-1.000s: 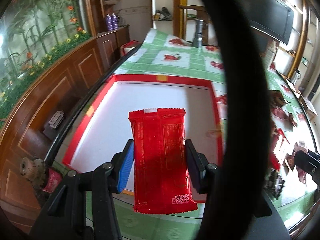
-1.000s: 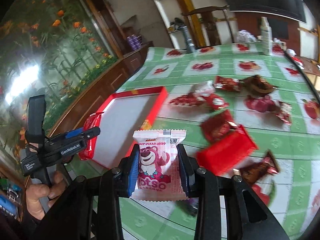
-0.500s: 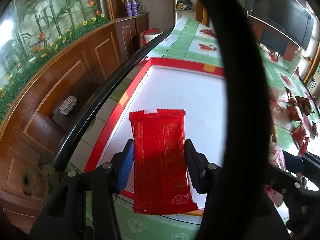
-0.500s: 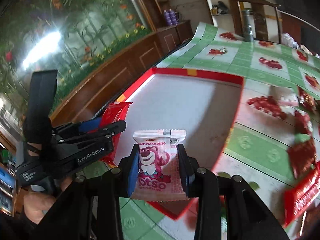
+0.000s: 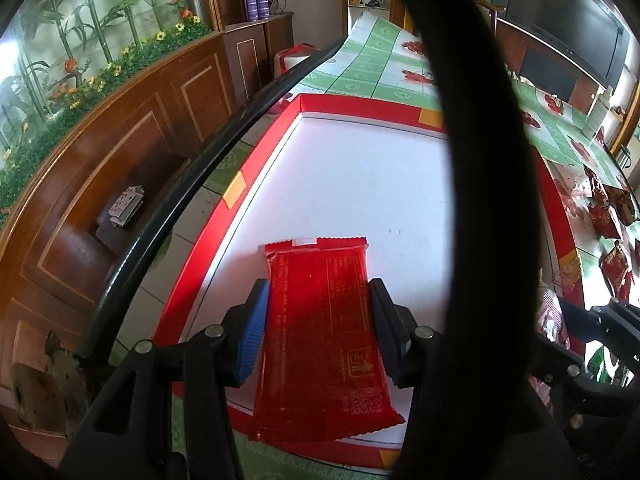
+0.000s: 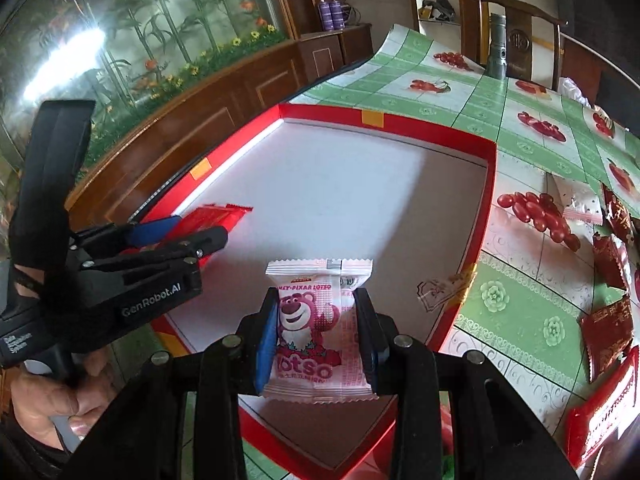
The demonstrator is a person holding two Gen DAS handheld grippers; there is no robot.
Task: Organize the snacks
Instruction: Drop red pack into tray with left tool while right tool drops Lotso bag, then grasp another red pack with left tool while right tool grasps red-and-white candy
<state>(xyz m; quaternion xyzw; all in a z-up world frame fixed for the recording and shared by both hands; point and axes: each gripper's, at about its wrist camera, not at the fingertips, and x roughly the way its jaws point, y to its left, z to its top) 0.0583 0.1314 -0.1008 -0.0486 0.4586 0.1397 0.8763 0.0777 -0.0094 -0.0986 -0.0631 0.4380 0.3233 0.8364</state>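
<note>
My left gripper (image 5: 318, 312) is shut on a flat red snack packet (image 5: 320, 332) and holds it over the near left corner of the red-rimmed white tray (image 5: 360, 184). My right gripper (image 6: 318, 320) is shut on a pink and white Lotso bear packet (image 6: 316, 320) over the tray's (image 6: 340, 192) near edge. The left gripper (image 6: 188, 236) with its red packet (image 6: 212, 218) shows at the left of the right wrist view, low over the tray floor.
Several red and dark snack packets (image 6: 608, 328) lie on the green patterned tablecloth (image 6: 520, 304) right of the tray. A grey flashlight (image 6: 497, 48) stands at the table's far end by a wooden chair. A wood-panelled wall (image 5: 100, 152) runs along the left.
Both grippers have moved in over the tray from its near side, each still holding its packet. The left gripper has come lower and nearer the tray's left rim.
</note>
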